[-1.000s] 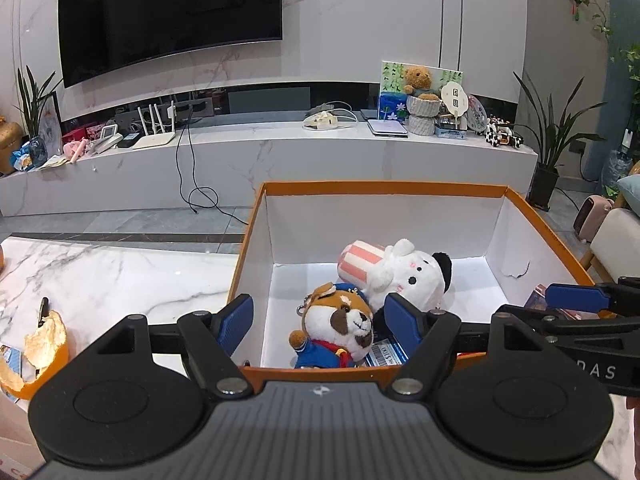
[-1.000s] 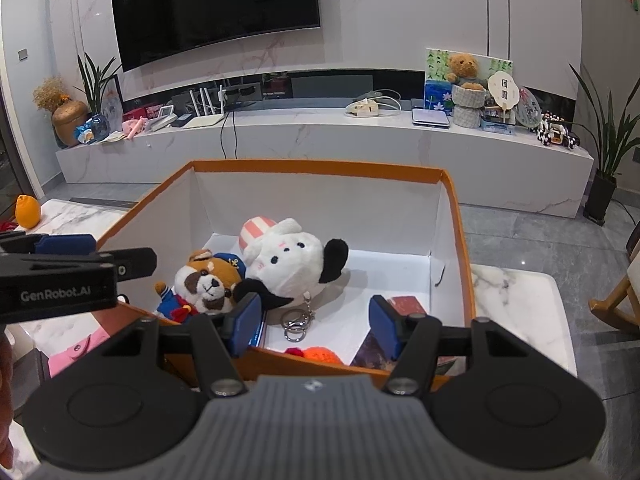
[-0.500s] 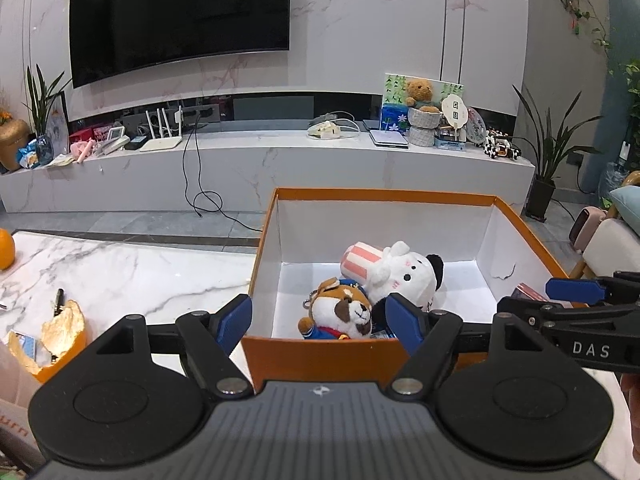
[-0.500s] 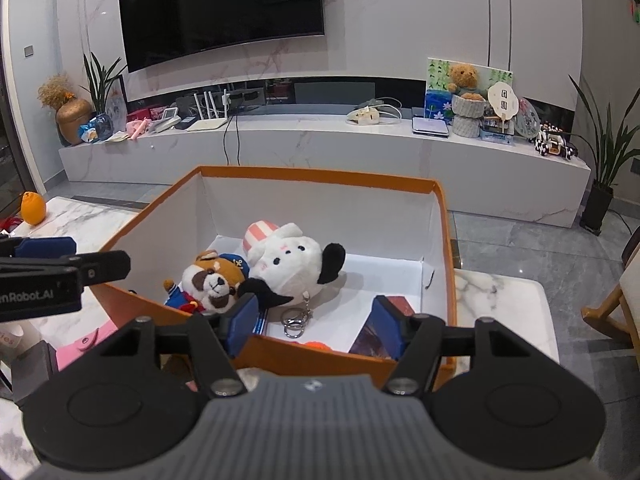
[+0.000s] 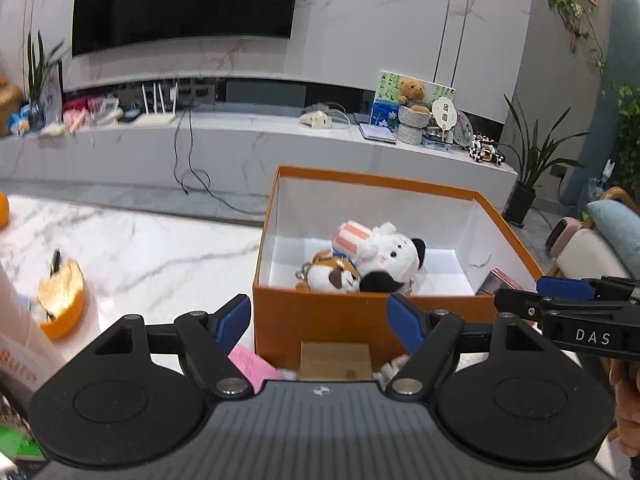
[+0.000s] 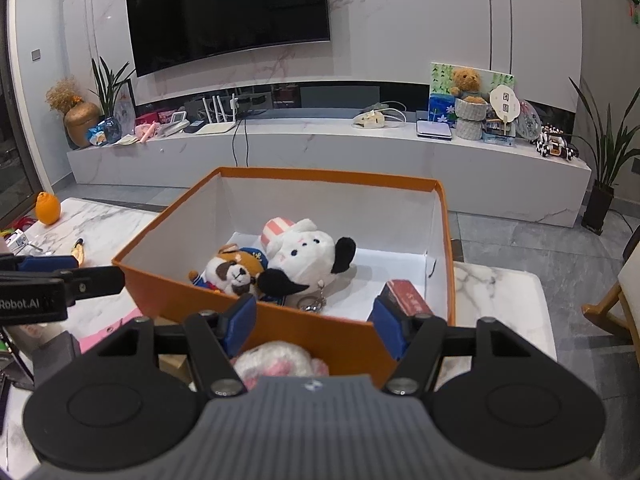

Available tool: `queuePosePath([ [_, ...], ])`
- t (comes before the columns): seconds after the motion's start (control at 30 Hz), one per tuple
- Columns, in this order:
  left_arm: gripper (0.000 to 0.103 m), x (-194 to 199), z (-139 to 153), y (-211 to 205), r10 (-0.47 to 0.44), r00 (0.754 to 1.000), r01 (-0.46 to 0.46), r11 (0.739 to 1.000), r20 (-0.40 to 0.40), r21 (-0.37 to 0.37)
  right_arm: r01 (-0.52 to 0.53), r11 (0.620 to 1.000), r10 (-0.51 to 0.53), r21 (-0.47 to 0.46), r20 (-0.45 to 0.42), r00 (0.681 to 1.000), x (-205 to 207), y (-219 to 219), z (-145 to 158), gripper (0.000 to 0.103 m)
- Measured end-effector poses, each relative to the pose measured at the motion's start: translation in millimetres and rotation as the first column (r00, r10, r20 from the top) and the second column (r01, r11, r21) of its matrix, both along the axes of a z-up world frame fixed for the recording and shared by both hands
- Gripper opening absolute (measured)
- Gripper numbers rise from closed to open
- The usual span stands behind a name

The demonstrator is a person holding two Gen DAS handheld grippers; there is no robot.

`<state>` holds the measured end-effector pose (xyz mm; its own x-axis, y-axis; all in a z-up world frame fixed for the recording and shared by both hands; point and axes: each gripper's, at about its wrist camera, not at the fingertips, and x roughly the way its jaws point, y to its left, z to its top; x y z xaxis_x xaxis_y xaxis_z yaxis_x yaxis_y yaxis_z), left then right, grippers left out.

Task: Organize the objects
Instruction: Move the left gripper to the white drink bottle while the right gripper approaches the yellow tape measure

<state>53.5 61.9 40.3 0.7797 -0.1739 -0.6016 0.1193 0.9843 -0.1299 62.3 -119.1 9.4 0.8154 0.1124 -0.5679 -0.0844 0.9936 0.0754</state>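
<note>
Orange box (image 6: pixel 280 330) at 12 o'clock, holding white plush (image 6: pixel 306 254) and fox plush (image 6: pixel 234 270) | left gripper (image 5: pixel 320 322), right gripper (image 6: pixel 312 316) both spread, empty | step: between placements; next likely fluffy pink-white plush (image 6: pixel 276 362) at 6 o'clock | both grippers had backed off from box.

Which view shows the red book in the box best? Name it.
The right wrist view: the red book leans against the orange box wall, its cover and edge exposed. The left wrist view catches only a corner above the rim.
</note>
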Motion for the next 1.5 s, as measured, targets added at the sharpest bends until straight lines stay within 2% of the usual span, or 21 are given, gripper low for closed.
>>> queuePosePath([
  [0.1,0.088,-4.3,-4.7,4.1,-0.019,1.0,0.019,1.0,-0.022,0.011,-0.007,1.0,0.007,0.007,-0.011,1.0,-8.4,-1.6,0.4,0.067],
  [0.23,0.088,-13.4,-14.9,-1.7,-0.089,0.996,0.091,0.989,-0.024,0.113,-0.027,1.0,0.027,0.004,-0.026,0.999,-18.7,-4.4,0.7,0.067],
  [0.33,0.088,-18.0,-28.4,-9.0,-0.155,0.986,0.164,0.971,-0.063,0.174,-0.038,0.999,0.038,-0.012,-0.048,0.998,-25.1,-9.2,-4.2,0.068],
  [0.4,0.088,-21.2,-39.1,-16.3,-0.224,0.969,0.241,0.949,-0.1,0.206,-0.044,0.999,0.042,-0.027,-0.067,0.997,-27.6,-13.1,-10.2,0.069],
  [0.5,0.088,-30.0,-54.4,-31.6,-0.326,0.936,0.352,0.896,-0.135,0.272,-0.047,0.998,0.041,-0.048,-0.108,0.993,-28.0,-18.2,-21.7,0.069],
  [0.7,0.088,-39.3,-73.6,-49.8,-0.447,0.874,0.487,0.81,-0.193,0.328,-0.059,0.996,0.047,-0.062,-0.169,0.984,-26.5,-19.6,-37.1,0.069],
  [0.9,0.088,-31.3,-83.1,-49.4,-0.464,0.848,0.529,0.775,-0.257,0.345,-0.081,0.994,0.067,-0.07,-0.182,0.981,-25.5,-16.5,-41.8,0.072],
  [1.03,0.089,-19.9,-90.7,-46.9,-0.481,0.815,0.573,0.754,-0.324,0.322,-0.076,0.995,0.063,-0.06,-0.189,0.98,-23.9,-20.2,-42.1,0.072],
  [1.13,0.09,-13.3,-93.9,-44.2,-0.492,0.798,0.596,0.727,-0.348,0.34,-0.075,0.996,0.064,-0.051,-0.194,0.979,-23.6,-21.8,-42.7,0.072],
  [1.33,0.092,-1.9,-100.2,-40.5,-0.495,0.773,0.624,0.707,-0.397,0.333,-0.088,0.995,0.077,-0.042,-0.208,0.975,-23.3,-19.8,-46.6,0.072],
  [1.43,0.091,3.9,-102.6,-36.6,-0.501,0.756,0.626,0.743,-0.422,0.239,-0.094,0.995,0.083,-0.04,-0.221,0.972,-22.1,-18.3,-50.8,0.072],
  [1.5,0.089,3.3,-102.4,-37.9,-0.484,0.75,0.616,0.759,-0.451,0.211,-0.094,0.995,0.081,-0.045,-0.235,0.969,-20.1,-17.4,-55.7,0.072],
])
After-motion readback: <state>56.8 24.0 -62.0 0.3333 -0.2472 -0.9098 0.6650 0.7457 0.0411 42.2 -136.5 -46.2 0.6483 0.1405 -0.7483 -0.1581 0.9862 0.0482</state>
